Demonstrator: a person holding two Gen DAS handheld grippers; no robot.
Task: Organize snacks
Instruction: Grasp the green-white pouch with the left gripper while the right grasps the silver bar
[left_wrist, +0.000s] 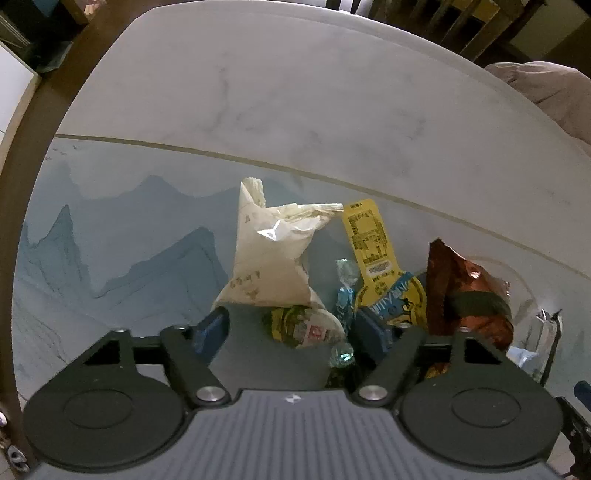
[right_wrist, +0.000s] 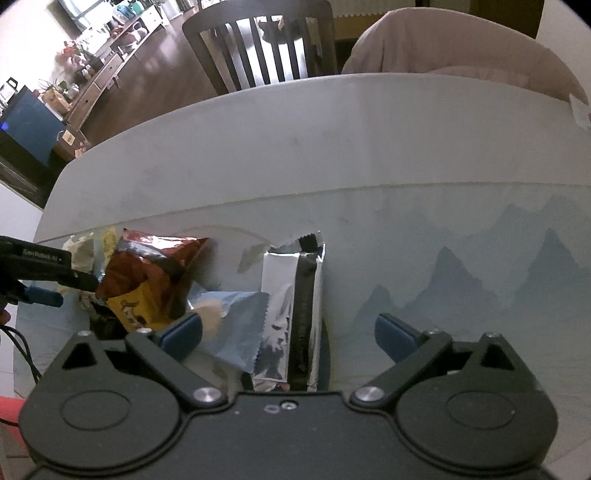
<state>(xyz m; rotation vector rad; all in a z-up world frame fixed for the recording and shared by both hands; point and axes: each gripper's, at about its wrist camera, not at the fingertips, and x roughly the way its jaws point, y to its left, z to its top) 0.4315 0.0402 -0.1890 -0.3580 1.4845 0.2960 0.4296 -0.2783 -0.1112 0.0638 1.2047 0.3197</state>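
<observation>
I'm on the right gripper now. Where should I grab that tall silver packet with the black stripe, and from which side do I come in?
Take the silver packet across its narrow width, about mid-body, coming down from above. It lies long and slim, running away from the right gripper, whose open fingers already straddle it. Watch the blue packet overlapping its left edge; the left finger may catch that too.

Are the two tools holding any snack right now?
No. The left tool is open over a small round yellow-and-white packet; the right tool is open around a tall silver foil bag.
</observation>
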